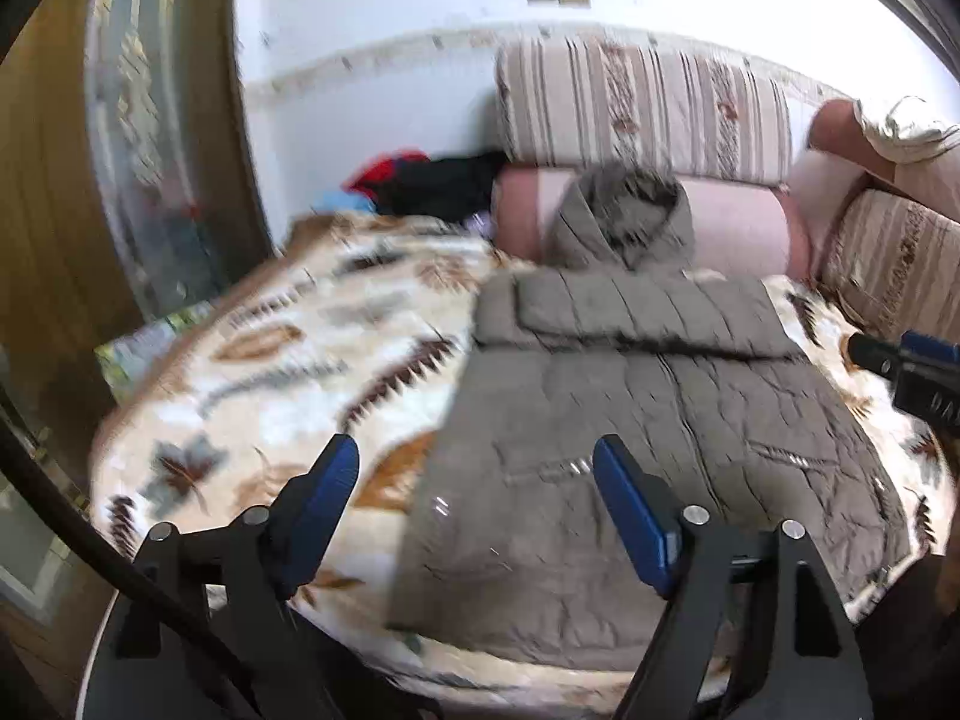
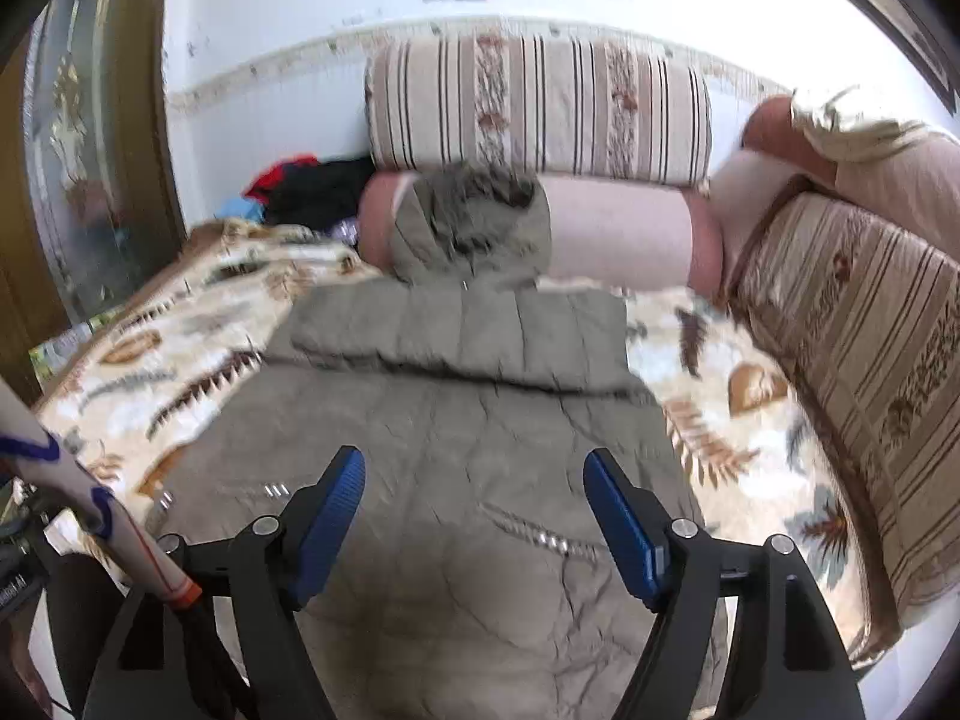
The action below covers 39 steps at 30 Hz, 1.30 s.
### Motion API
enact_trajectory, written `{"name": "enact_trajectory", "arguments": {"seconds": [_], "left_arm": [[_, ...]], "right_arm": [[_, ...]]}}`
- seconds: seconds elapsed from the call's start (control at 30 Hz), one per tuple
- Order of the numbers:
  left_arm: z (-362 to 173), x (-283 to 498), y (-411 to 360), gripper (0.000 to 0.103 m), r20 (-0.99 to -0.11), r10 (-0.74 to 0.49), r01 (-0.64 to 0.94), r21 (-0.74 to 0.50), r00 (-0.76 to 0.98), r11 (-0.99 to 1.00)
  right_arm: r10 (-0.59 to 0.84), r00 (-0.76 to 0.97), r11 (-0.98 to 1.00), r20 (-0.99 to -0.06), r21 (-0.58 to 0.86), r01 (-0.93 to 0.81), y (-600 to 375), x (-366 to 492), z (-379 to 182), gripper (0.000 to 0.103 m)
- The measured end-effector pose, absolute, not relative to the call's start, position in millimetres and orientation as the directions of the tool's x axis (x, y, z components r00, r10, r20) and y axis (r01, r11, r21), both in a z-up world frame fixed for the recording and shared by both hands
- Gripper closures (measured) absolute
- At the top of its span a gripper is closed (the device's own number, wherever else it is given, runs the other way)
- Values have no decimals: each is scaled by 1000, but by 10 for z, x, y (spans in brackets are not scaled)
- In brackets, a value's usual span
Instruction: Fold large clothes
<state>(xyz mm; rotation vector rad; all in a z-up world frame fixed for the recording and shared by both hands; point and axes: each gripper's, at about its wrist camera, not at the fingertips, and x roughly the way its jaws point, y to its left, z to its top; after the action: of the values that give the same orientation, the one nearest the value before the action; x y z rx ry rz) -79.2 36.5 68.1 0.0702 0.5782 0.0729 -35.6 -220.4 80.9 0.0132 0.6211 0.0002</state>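
A grey-brown quilted puffer jacket with a fur-trimmed hood (image 2: 444,420) lies flat on a cream blanket printed with brown and grey leaves (image 2: 720,420), filling the centre of both frames. Its sleeves are folded in across the chest as a padded band, and the hood rests against a pink cylindrical bolster (image 2: 618,234) at upper centre. Metal zipper pulls glint on its lower panel.

The left gripper (image 1: 474,480) stands with its blue-padded fingers wide apart above the jacket's left edge, gripping nothing. The right gripper (image 2: 474,486) is likewise spread and empty over the jacket's middle.

Both views are motion-blurred, so stitching and blanket pattern smear. The jacket's hem is hidden behind the gripper bodies at the bottom. A striped beige cushion (image 2: 540,108) sits at upper centre.
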Motion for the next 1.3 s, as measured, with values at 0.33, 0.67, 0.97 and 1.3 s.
{"name": "enact_trajectory", "arguments": {"seconds": [0.33, 0.67, 0.97, 1.3], "left_arm": [[1458, -405, 700, 5, -378, 175, -152, 89, 909, 984], [939, 826, 636, 5, -461, 93, -85, 38, 882, 996], [159, 1682, 662, 4, -545, 27, -61, -44, 838, 997], [-388, 1935, 982, 5, -608, -32, -64, -136, 793, 989]], "right_arm": [[111, 880, 993, -462, 73, -88, -2118, 135, 1776, 19], [127, 785, 982, -607, 187, -13, -2353, 1697, 1453, 18], [51, 673, 976, -738, 178, 121, -2244, 3394, 1011, 18], [67, 669, 924, -740, 299, 238, -2193, 4923, 839, 18]]}}
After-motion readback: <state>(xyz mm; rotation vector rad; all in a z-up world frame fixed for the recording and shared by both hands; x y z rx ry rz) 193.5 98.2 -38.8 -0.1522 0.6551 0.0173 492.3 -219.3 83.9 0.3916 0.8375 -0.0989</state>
